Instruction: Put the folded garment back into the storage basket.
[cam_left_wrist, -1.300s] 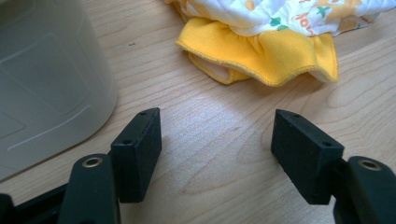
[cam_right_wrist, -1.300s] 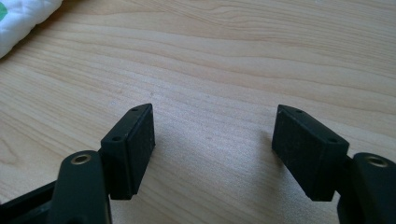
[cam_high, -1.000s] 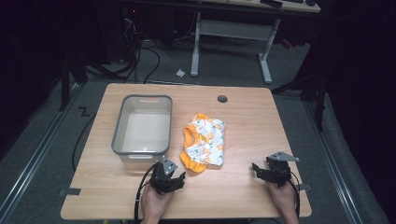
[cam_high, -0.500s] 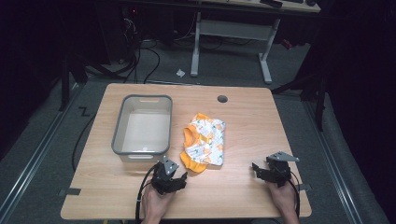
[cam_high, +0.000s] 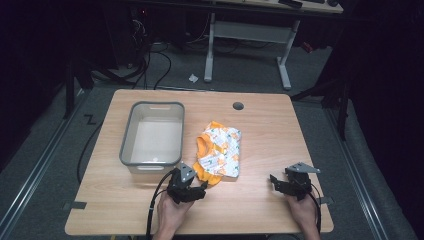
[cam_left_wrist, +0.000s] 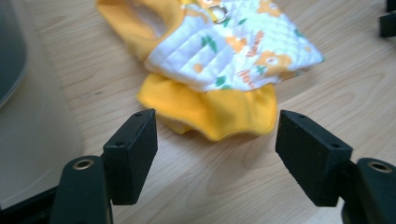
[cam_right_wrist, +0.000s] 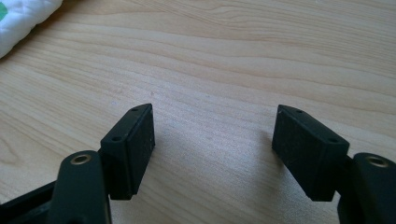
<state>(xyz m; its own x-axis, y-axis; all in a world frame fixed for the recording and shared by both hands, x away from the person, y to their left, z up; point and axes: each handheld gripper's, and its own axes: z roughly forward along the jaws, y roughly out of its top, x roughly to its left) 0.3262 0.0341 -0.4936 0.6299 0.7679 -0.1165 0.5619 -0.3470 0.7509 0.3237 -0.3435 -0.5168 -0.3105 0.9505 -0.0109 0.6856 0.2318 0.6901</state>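
There is one small piece of baby clothing on the table, one grey plastic bin, and two grippers. The clothing lies in the middle of the table, just beside the bin on its right. Its long side runs from the far edge of the table toward the person, and the yellow end points at the person. It is white with orange and green pictures, and yellow at the edges. The left gripper is very near the yellow end, not touching, with its fingers wide apart. The right gripper is well apart from the clothing, over bare wood, fingers wide apart too.
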